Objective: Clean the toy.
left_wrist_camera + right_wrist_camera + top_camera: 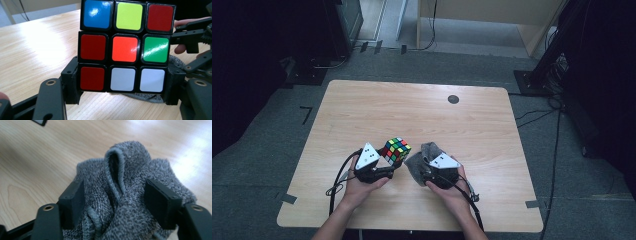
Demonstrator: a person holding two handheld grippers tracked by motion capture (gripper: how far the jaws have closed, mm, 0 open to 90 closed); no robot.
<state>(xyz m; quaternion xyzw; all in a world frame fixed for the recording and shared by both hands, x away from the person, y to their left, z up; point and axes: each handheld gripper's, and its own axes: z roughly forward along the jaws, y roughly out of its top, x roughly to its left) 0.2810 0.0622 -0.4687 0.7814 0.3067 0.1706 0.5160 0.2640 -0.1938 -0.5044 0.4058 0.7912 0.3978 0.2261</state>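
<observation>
A scrambled Rubik's cube (pixel 395 150) is held just above the wooden table (pixel 412 110), left of centre near the front. My left gripper (pixel 391 166) is shut on it. In the left gripper view the pads (pixel 71 82) clamp the bottom row of the cube (pixel 125 47), whose facing side shows blue, yellow, red, orange, green and white stickers. To the right lies a crumpled grey cloth (pixel 417 160). My right gripper (pixel 425 172) comes at it from the near side. Its jaws flank the bunched cloth (pixel 120 170), and both pads (pixel 72 200) press into the fabric, which folds up between them.
A small black round disc (pixel 453 99) sits on the table at the far right. A dark object (pixel 40 122) lies on the wood beyond the cloth in the right gripper view. The other gripper's black linkage (pixel 192 42) is close to the cube's right side.
</observation>
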